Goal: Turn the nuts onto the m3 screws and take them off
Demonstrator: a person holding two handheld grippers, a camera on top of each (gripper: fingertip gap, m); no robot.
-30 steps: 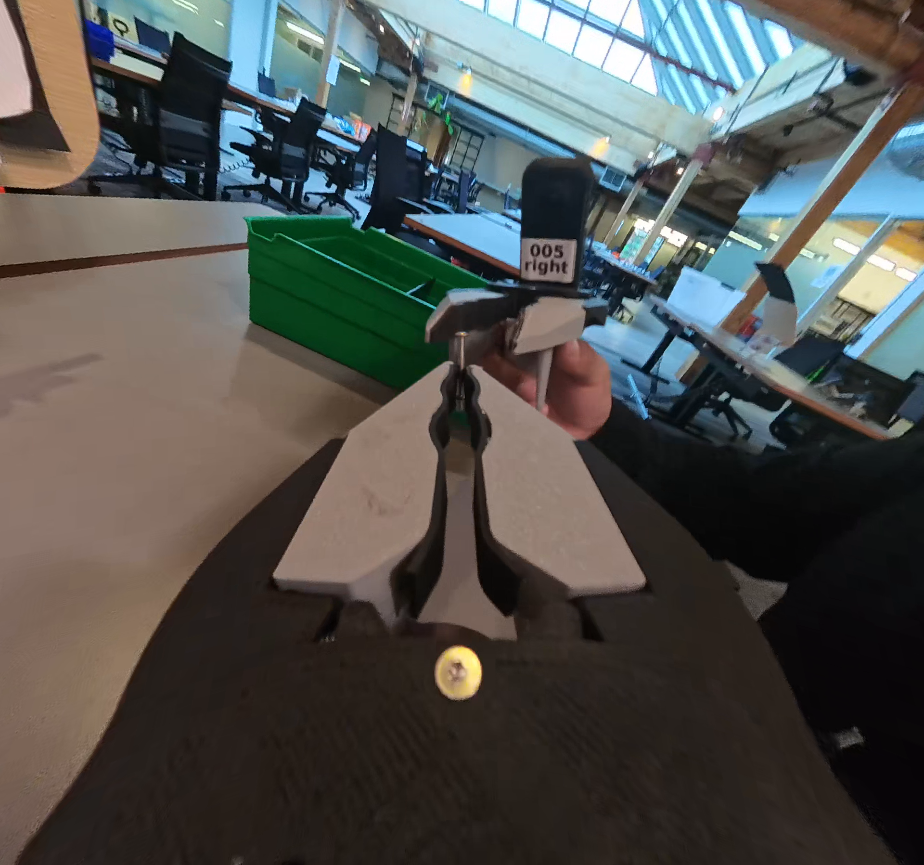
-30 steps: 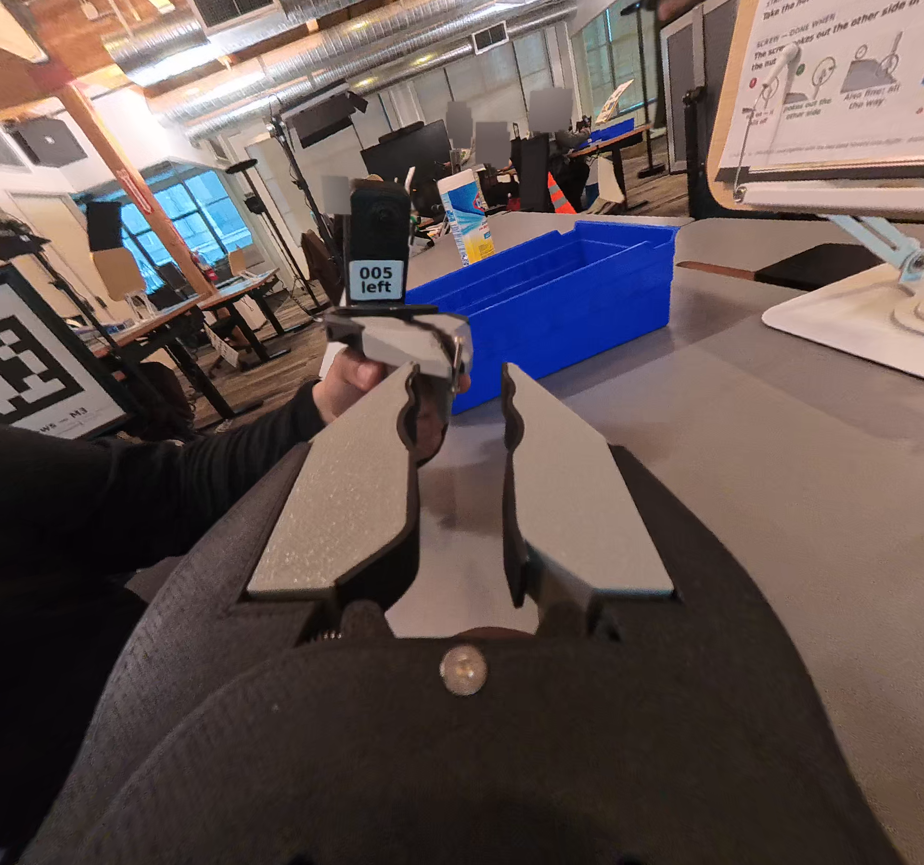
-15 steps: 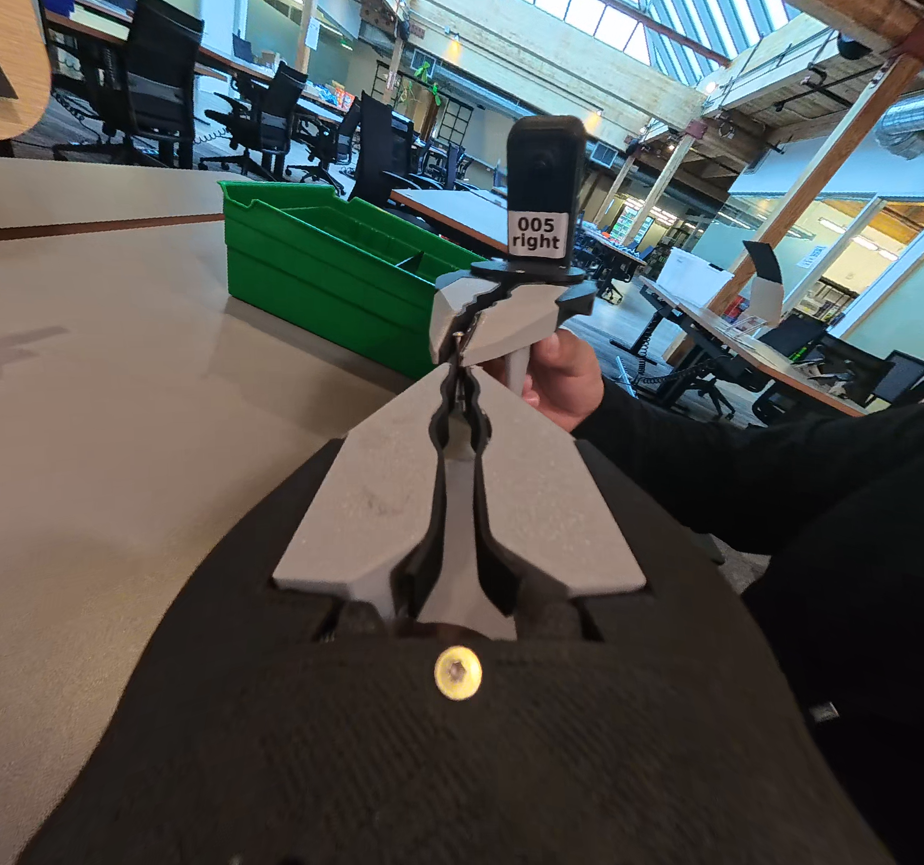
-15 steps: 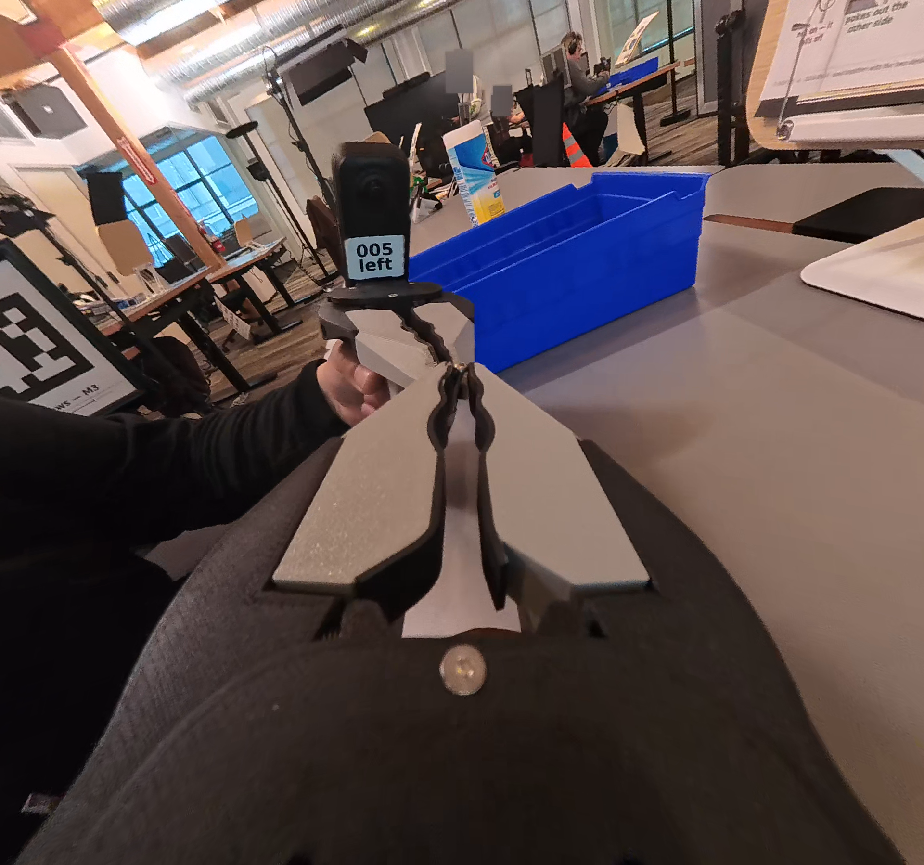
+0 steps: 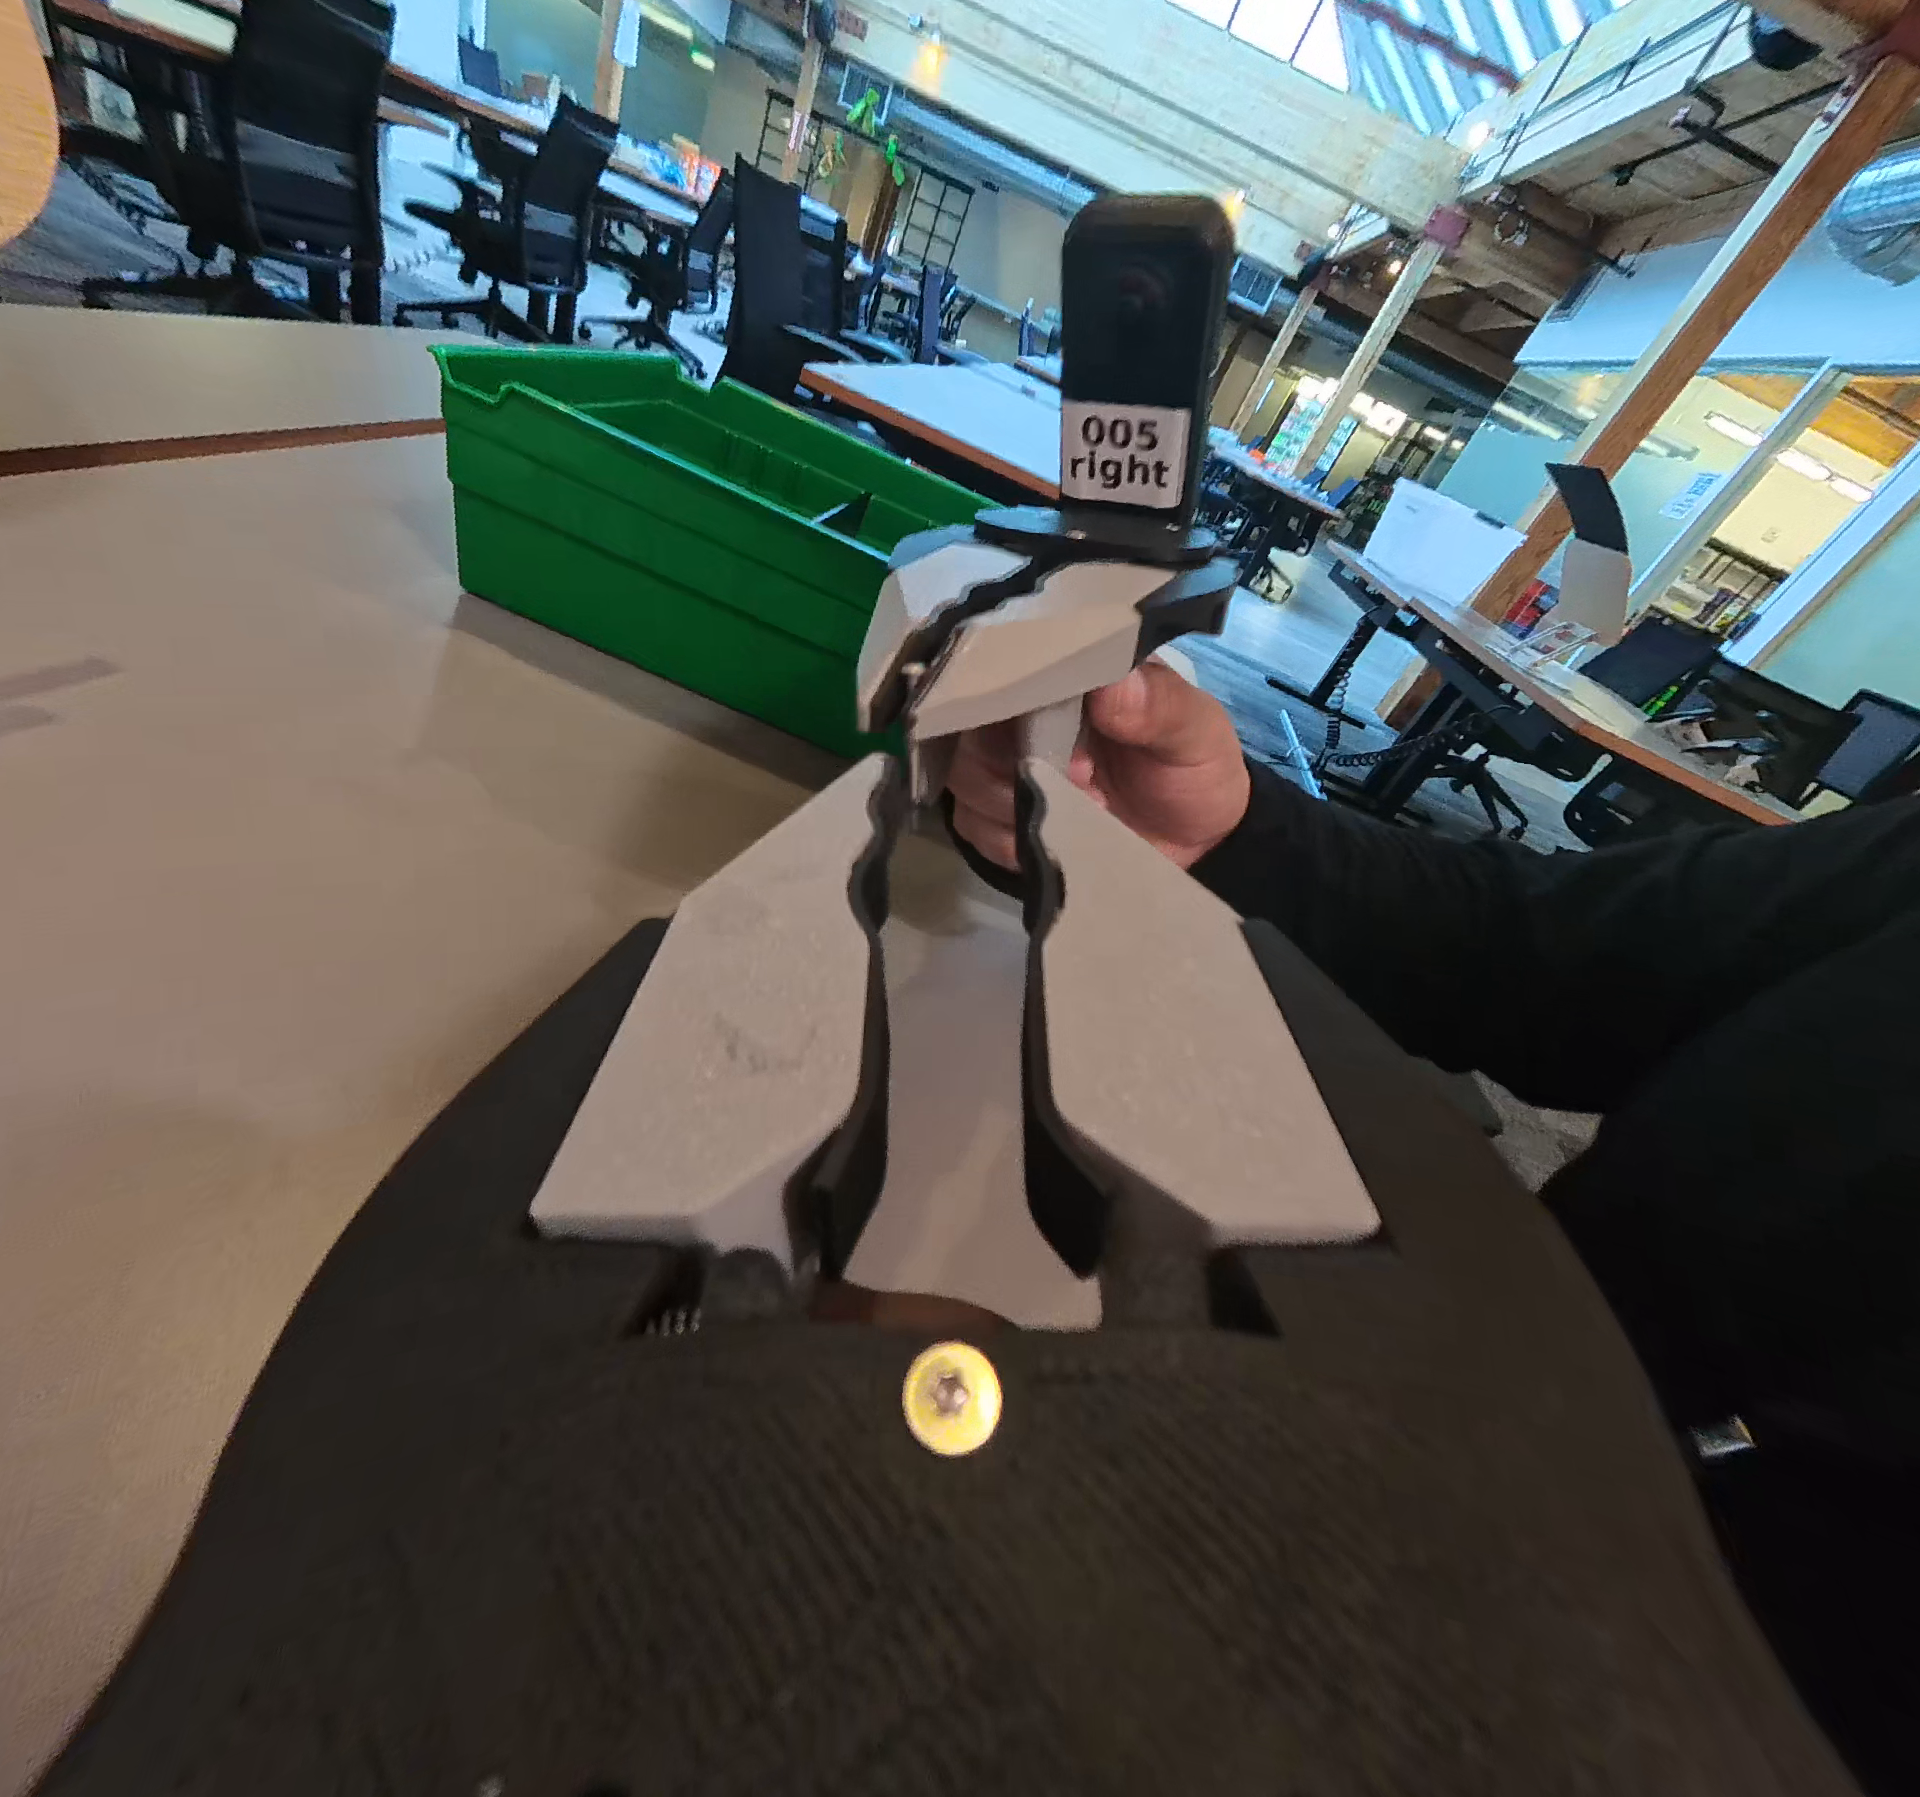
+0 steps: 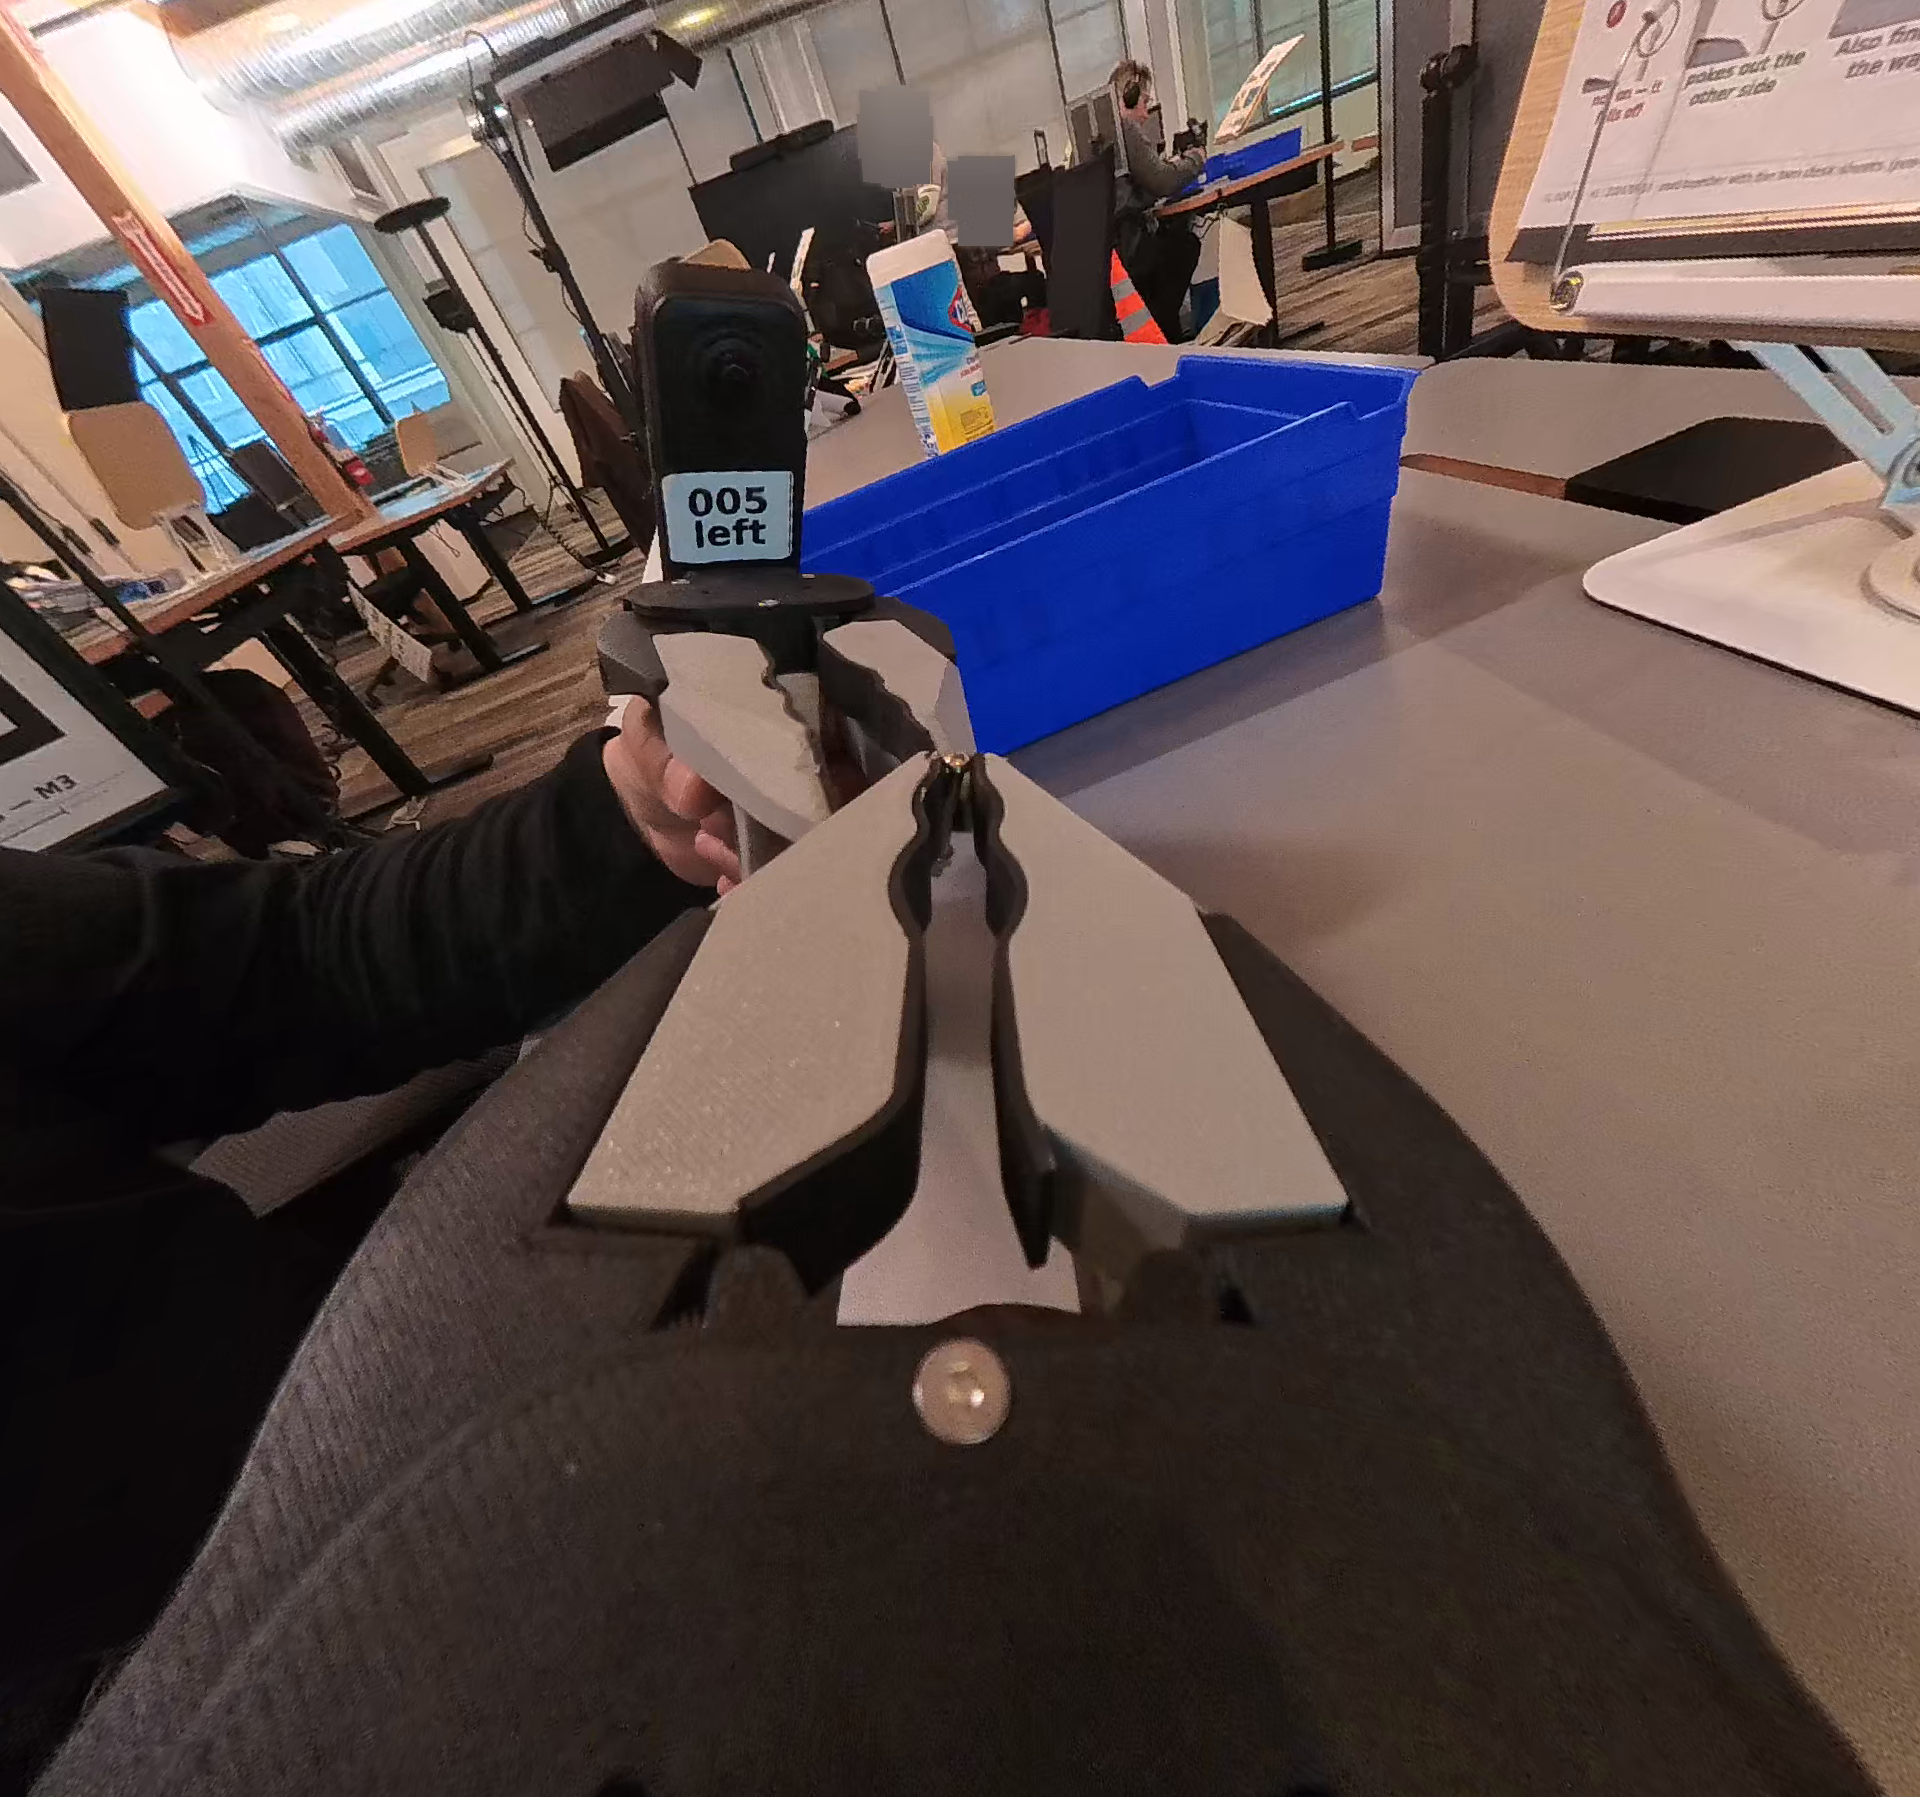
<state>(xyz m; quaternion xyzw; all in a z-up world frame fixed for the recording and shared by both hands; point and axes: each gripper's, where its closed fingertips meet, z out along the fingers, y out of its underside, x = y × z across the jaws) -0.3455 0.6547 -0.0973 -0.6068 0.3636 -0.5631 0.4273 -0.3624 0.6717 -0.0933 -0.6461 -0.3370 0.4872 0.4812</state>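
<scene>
In the left wrist view my left gripper [image 5: 956, 802] is open and empty, held above the table. Just ahead of it my right gripper [image 5: 906, 677] is shut on a thin silver m3 screw [image 5: 914, 739], which hangs down from its tips beside my left finger. In the right wrist view my right gripper [image 6: 954, 786] is shut on a small metal piece [image 6: 951, 763] at its tips. I cannot tell whether that piece is a nut or the screw's end. My left gripper [image 6: 821, 739] shows right behind it with its jaws apart. A hand holds each gripper.
A green bin [image 5: 644, 542] stands on the beige table [image 5: 260, 812] ahead left. A blue bin [image 6: 1143, 542] stands on the grey table [image 6: 1507, 916], with a wipes canister [image 6: 930, 345] behind it. A stand with an instruction sheet [image 6: 1714, 85] is at the right.
One second ago my left gripper was shut on the screw and the right was open. The right then shut on it, and the left has now opened and let go.
</scene>
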